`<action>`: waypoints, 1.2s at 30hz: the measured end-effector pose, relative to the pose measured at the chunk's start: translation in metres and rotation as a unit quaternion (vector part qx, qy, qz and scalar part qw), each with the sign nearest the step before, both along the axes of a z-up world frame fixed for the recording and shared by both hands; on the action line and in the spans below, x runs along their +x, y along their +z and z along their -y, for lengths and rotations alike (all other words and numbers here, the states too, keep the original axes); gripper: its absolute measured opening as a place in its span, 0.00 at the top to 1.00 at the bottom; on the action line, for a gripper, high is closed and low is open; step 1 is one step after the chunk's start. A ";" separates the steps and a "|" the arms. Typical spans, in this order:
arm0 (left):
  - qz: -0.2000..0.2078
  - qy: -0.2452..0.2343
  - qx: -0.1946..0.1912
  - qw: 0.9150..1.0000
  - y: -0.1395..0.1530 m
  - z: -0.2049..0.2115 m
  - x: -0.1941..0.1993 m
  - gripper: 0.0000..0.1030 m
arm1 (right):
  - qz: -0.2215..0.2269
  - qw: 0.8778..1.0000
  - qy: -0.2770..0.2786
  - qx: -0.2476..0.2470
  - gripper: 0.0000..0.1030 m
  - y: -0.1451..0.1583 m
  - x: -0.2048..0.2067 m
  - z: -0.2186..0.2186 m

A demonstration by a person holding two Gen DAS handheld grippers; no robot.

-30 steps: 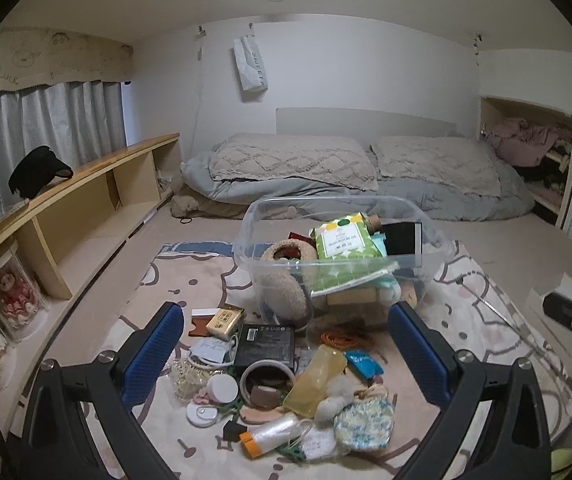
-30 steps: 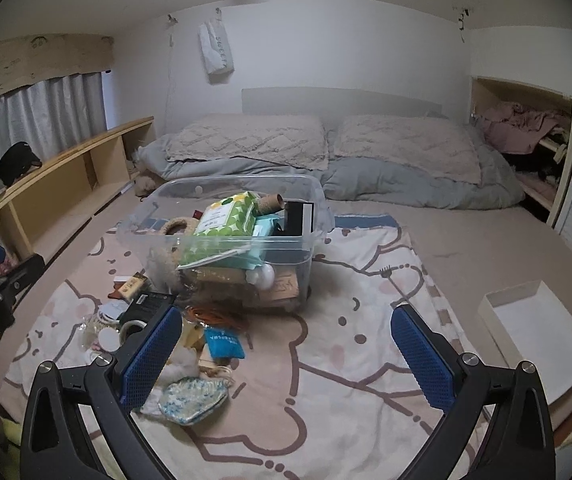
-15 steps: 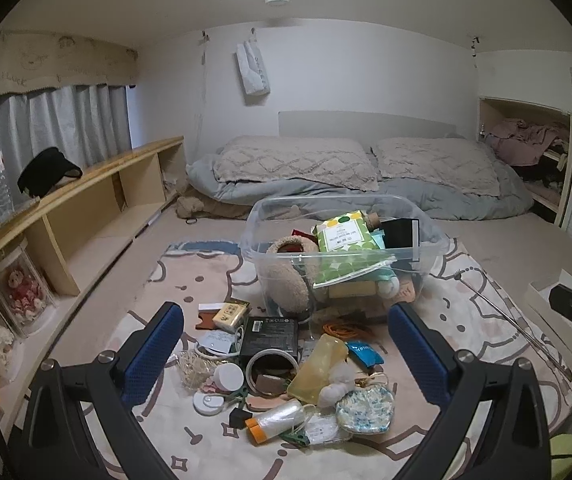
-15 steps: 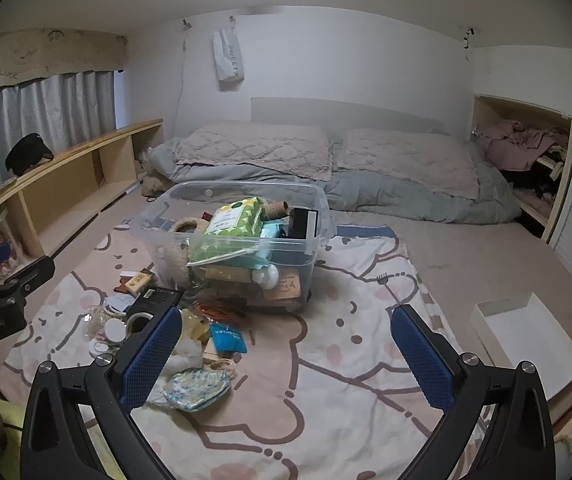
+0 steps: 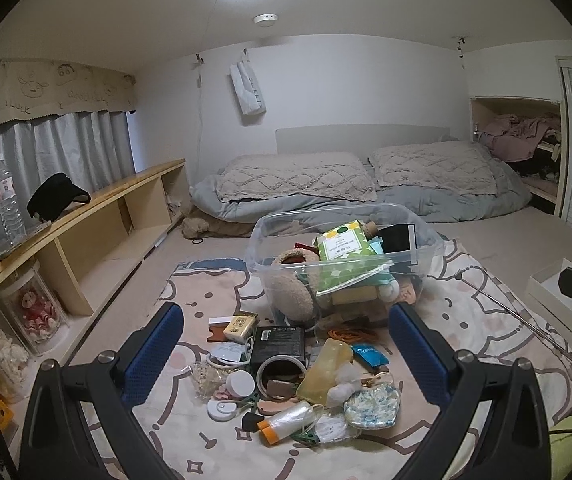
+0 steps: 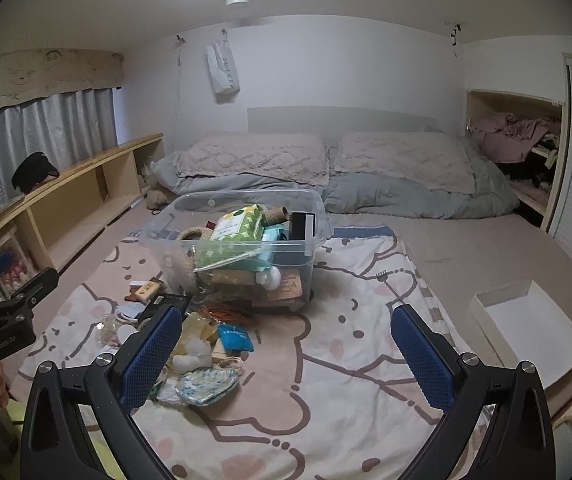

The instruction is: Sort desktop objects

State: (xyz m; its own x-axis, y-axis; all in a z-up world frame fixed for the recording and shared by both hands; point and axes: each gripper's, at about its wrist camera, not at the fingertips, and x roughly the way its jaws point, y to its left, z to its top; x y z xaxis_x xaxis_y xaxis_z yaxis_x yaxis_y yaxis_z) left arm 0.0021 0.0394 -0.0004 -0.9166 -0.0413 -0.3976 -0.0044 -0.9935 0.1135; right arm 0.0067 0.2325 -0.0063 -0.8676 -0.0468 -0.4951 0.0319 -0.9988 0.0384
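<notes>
Blue-padded left tongs [image 5: 286,354]: you hold them spread wide, nothing between the pads, raised above the clutter pile.
Blue-padded right tongs [image 6: 286,354]: also spread wide and holding nothing, over a bare part of the patterned blanket [image 6: 345,360]; the pile lies by their left finger.
Between the left tongs: black box [image 5: 278,345] lying flat, tape roll [image 5: 280,372] just in front of it, yellow translucent pouch [image 5: 325,370] touching the roll's right side.
Near edge of pile: orange-capped tube [image 5: 286,420], white round lid [image 5: 240,383], floral fabric pouch [image 5: 371,400], blue packet [image 5: 369,354].
Far edge of pile: small tan box [image 5: 240,322] to the left, orange cord [image 5: 351,334] against the foot of the bin.
Clear plastic bin [image 5: 270,240]: upright on the blanket just behind the pile, no lid on it, heaped past the rim.
Bin contents: green-and-yellow patterned pack [image 5: 343,240] on top, fluffy earmuff [image 5: 291,276] pressed to the front wall, black item [image 5: 397,238] at the right; lower layers too jumbled to tell.
White open box [image 6: 525,328]: on the floor to your right, well apart from the pile.
Metal rod [image 5: 517,316]: lies slantwise on the blanket right of the bin.
Background: bed [image 5: 365,184] with two pillows behind the bin; wooden shelf [image 5: 98,216] along the left wall carrying a water bottle [image 5: 8,200] and a black cap [image 5: 56,200].
</notes>
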 end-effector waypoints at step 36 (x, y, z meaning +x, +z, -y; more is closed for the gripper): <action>0.000 -0.016 0.004 1.000 0.004 0.005 0.011 0.00 | 0.000 1.000 0.005 0.014 0.00 0.003 0.005 0.007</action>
